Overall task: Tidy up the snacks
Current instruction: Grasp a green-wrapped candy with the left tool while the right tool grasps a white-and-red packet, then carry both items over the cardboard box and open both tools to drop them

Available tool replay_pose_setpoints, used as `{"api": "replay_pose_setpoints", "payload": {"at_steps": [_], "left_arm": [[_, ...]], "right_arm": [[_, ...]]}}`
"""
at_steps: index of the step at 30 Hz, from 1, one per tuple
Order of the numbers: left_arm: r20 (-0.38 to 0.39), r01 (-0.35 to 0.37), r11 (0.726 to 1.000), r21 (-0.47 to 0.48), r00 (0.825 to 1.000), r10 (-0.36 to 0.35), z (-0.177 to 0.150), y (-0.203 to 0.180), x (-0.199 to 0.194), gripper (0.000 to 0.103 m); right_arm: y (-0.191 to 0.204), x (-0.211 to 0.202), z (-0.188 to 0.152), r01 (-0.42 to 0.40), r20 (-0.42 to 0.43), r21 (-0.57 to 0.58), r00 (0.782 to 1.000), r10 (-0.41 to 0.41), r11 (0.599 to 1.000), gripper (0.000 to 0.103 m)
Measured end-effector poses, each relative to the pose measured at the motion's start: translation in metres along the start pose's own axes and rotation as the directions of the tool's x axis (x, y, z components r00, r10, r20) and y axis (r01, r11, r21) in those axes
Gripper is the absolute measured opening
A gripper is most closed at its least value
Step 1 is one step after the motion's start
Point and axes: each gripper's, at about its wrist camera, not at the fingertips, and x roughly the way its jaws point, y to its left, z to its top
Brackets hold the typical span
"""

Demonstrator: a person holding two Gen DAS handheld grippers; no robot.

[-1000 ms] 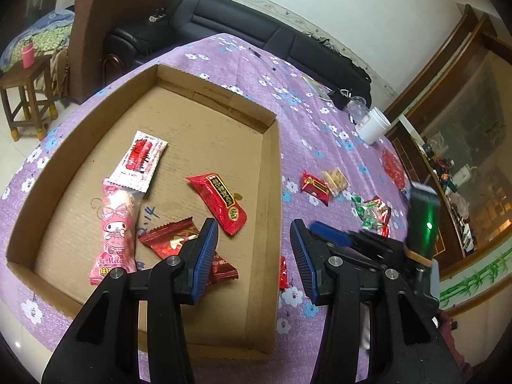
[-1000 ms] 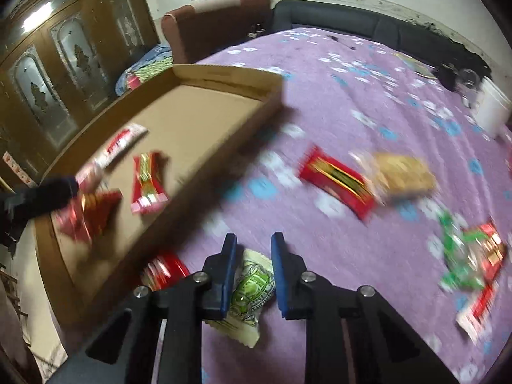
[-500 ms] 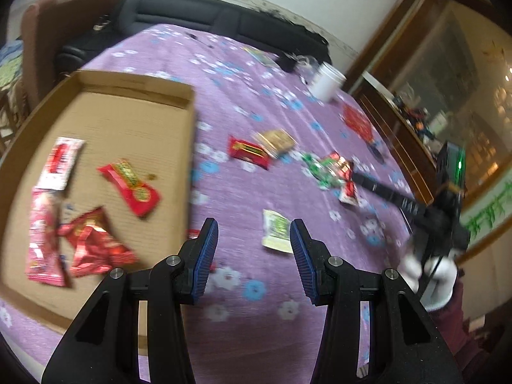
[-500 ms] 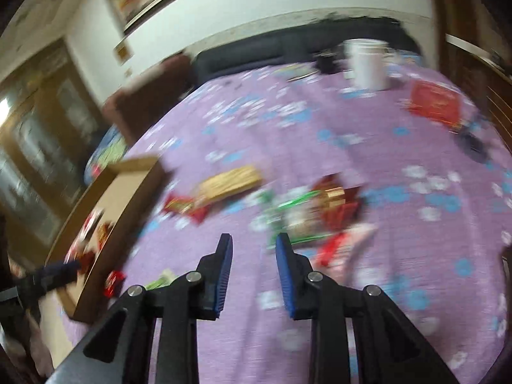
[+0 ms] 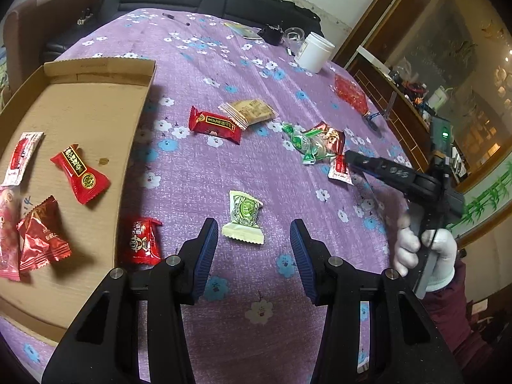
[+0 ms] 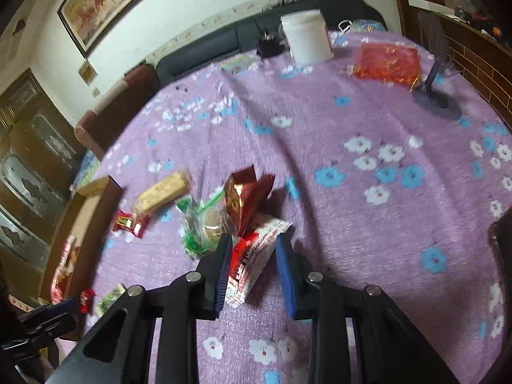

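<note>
Right gripper (image 6: 252,264), jaws apart, had released the green-white packet (image 5: 244,218) beside the cardboard tray (image 5: 134,128) and now straddled a red-white packet (image 6: 256,249). Left gripper (image 5: 254,252), empty and parted, had swung off the tray toward that dropped packet, which was still untrayed.

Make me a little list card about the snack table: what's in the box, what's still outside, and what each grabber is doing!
table cover: purple cloth with flowers
cardboard box: holds red and pink snack packets
next to the box: small red packet
left gripper: open, empty, above the green and cream packet
right gripper: open around the red and white packet, not pressing it
middle of table: long red packet, tan cracker pack
far edge: white tub
</note>
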Motion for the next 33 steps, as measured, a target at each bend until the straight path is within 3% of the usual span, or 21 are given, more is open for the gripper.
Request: {"api": "replay_pose_setpoints", "payload": {"at_steps": [6, 8, 10, 16, 22, 27, 29, 33], "left_arm": [[0.008, -0.018, 1.000, -0.004, 1.000, 0.019, 0.002, -0.001, 0.007, 0.046], [0.008, -0.034, 0.999, 0.001, 0.999, 0.033, 0.004, -0.003, 0.013, 0.046], [0.008, -0.043, 0.999, 0.016, 0.999, 0.043, 0.005, -0.006, 0.018, 0.046], [0.019, -0.103, 0.988, 0.113, 0.995, 0.101, 0.004, -0.021, 0.036, 0.046], [-0.029, -0.154, 0.981, 0.122, 0.987, 0.158, 0.007, -0.017, 0.062, 0.046], [0.016, -0.194, 0.962, 0.190, 0.981, 0.195, 0.004, -0.025, 0.067, 0.047], [0.021, -0.188, 0.959, 0.211, 0.982, 0.188, 0.003, -0.028, 0.067, 0.027], [0.025, -0.157, 0.962, 0.224, 0.988, 0.155, 0.001, -0.030, 0.064, 0.027]], "right_arm": [[0.014, 0.017, -0.004, 0.075, 0.006, -0.070, 0.997, -0.075, 0.995, 0.037], [0.018, 0.018, -0.007, 0.103, 0.021, -0.104, 0.995, -0.101, 0.989, 0.030], [0.020, 0.017, -0.010, 0.115, 0.034, -0.119, 0.993, -0.112, 0.986, 0.029], [0.015, 0.016, -0.010, 0.087, 0.037, -0.102, 0.996, -0.084, 0.991, 0.029], [0.015, 0.015, -0.011, 0.084, 0.039, -0.103, 0.996, -0.080, 0.991, 0.029], [0.015, 0.015, -0.011, 0.085, 0.041, -0.104, 0.996, -0.081, 0.991, 0.029], [0.015, 0.014, -0.011, 0.089, 0.044, -0.108, 0.995, -0.084, 0.990, 0.029], [0.021, 0.011, -0.015, 0.100, 0.061, -0.135, 0.994, -0.092, 0.986, 0.025]]}}
